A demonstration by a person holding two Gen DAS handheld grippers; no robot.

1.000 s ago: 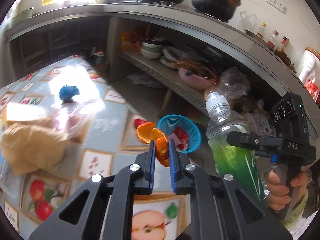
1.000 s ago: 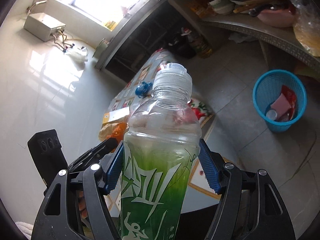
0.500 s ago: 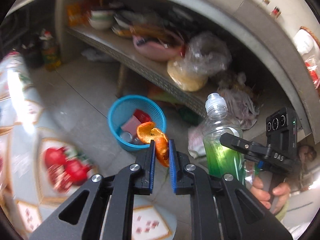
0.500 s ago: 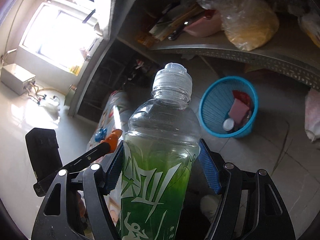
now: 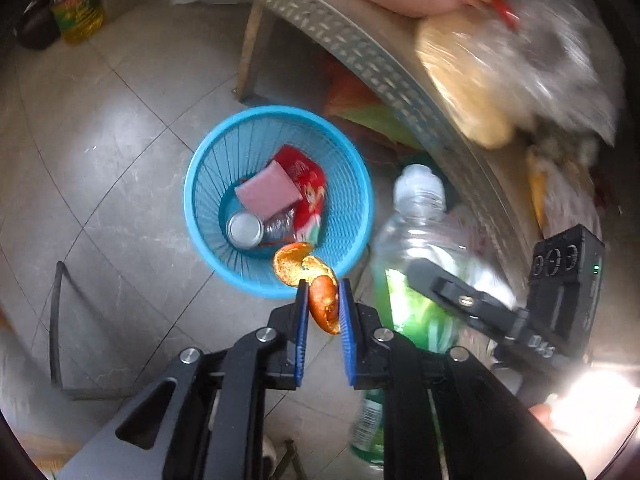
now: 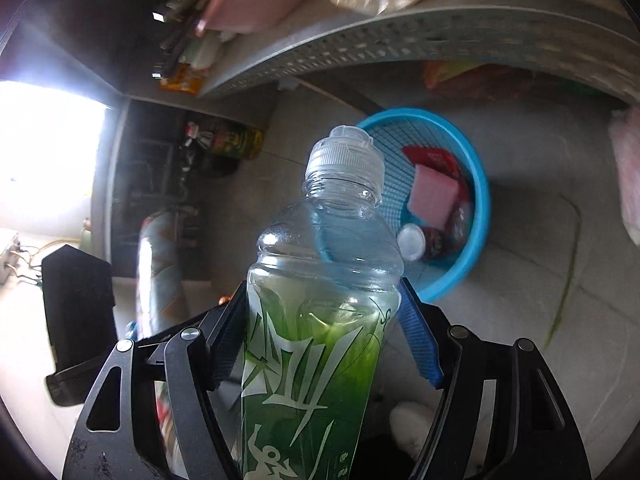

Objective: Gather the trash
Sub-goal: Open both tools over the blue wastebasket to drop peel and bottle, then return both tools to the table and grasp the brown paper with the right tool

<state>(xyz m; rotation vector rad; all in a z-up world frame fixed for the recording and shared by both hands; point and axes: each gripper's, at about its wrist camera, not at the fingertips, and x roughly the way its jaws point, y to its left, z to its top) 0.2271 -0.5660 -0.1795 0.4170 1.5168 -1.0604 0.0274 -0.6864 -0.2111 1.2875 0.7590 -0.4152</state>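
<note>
My left gripper [image 5: 323, 288] is shut on an orange peel [image 5: 316, 288] and holds it over the near rim of a blue plastic trash basket [image 5: 352, 184] on the floor. The basket holds a red wrapper [image 5: 306, 176], a pink pack [image 5: 266, 194] and a can [image 5: 245, 230]. My right gripper [image 6: 324, 300] is shut on a clear plastic bottle with a green label [image 6: 316, 340]. The bottle [image 5: 416, 248] shows just right of the basket in the left wrist view. The basket [image 6: 478, 208] lies beyond the bottle's cap in the right wrist view.
A perforated metal shelf [image 5: 360, 48] with bagged goods [image 5: 472, 88] runs over the basket's far side. An oil bottle [image 5: 78, 8] stands on the grey tiled floor [image 5: 100, 140] at the far left. A black hose [image 5: 56, 320] lies at the left.
Both grippers have moved away from the table and down towards the basket, which is now larger and seen from above. The peel and the bottle stay gripped.
</note>
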